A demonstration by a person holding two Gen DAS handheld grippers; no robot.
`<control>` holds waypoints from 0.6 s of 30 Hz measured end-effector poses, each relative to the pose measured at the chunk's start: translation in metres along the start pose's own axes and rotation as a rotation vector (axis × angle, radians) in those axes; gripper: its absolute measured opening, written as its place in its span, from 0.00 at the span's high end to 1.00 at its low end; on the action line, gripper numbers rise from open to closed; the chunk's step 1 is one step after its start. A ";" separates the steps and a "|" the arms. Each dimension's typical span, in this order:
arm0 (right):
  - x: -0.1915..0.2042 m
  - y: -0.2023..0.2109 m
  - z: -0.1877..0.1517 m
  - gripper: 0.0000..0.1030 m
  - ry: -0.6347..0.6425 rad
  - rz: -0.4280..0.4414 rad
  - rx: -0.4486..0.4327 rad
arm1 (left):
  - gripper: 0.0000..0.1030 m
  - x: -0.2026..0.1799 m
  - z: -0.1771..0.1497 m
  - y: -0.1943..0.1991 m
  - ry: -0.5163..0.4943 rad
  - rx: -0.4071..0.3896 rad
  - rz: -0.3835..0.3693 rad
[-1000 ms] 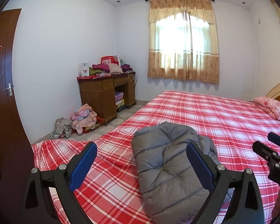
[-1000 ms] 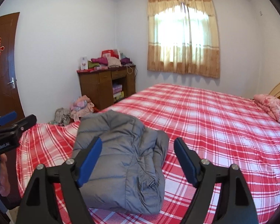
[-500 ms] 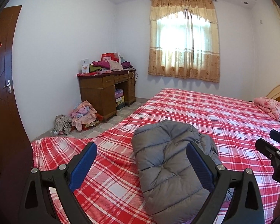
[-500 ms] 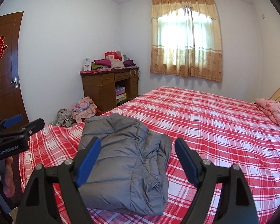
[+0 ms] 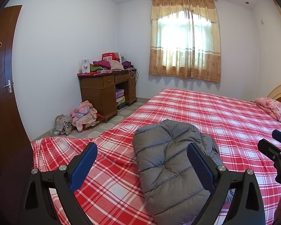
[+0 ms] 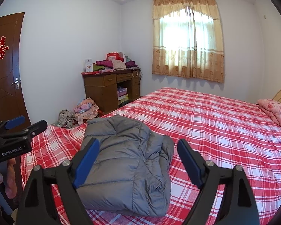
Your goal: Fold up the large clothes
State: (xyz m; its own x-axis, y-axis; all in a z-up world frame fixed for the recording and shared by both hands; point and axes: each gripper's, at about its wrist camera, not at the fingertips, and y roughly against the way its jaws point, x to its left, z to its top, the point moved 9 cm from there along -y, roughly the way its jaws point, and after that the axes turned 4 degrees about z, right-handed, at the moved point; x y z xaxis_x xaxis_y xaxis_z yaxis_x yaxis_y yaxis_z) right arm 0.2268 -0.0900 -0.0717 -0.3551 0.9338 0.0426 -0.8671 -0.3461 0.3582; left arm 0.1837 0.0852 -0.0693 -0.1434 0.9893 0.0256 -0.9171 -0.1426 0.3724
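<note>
— Where is the grey quilted puffer jacket [image 5: 170,161] found relative to each claw?

— It is seen folded into a thick bundle on the bed covered by a red-and-white plaid sheet [image 5: 211,112], near the foot end. From the left wrist view, the left claw [image 5: 142,166] is held above it with its blue-padded fingers [image 5: 83,166] spread wide and nothing gripped; the jacket is framed toward the right finger. From the right wrist view, the right claw [image 6: 137,163] is likewise spread apart and empty, with the jacket [image 6: 127,157] lying between and beyond its fingers, mostly toward the left one.

— What is held in the furniture?

— A brown wooden table [image 6: 110,88] stands against the wall; boxes are stacked in its open middle compartment, and folded clothes and cartons are piled on top.

— How many things are counted?

— One jacket, two claws, one pink floral pillow [image 6: 275,112], one curtained window [image 6: 188,37] and one brown door [image 6: 3,71] are counted. A heap of clothes [image 6: 84,109] is seen on the floor beside the table.
</note>
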 end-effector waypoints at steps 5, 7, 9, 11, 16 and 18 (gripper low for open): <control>-0.003 0.003 -0.002 0.15 -0.007 0.003 0.001 | 0.06 0.000 0.000 0.000 0.000 0.000 0.002; -0.003 0.003 -0.002 0.15 -0.007 0.003 0.000 | 0.06 0.000 0.000 -0.001 -0.001 0.002 0.003; -0.003 0.003 -0.002 0.15 -0.006 0.004 0.000 | 0.06 -0.001 -0.001 -0.001 0.000 0.002 0.003; -0.003 0.003 -0.002 0.15 -0.008 0.005 0.001 | 0.06 -0.001 -0.001 -0.001 -0.002 0.002 0.003; -0.001 0.005 -0.004 0.15 -0.008 0.009 0.004 | 0.06 -0.001 -0.001 -0.002 -0.003 0.002 0.003; -0.001 0.006 -0.005 0.15 -0.008 0.010 0.004 | 0.06 -0.001 -0.002 -0.002 -0.003 0.002 0.003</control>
State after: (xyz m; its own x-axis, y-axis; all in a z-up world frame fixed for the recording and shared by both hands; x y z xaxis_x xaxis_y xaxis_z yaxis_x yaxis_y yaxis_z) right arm 0.2203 -0.0930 -0.0739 -0.3605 0.9312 0.0539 -0.8624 -0.3548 0.3610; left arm 0.1852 0.0845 -0.0718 -0.1449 0.9890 0.0297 -0.9157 -0.1454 0.3746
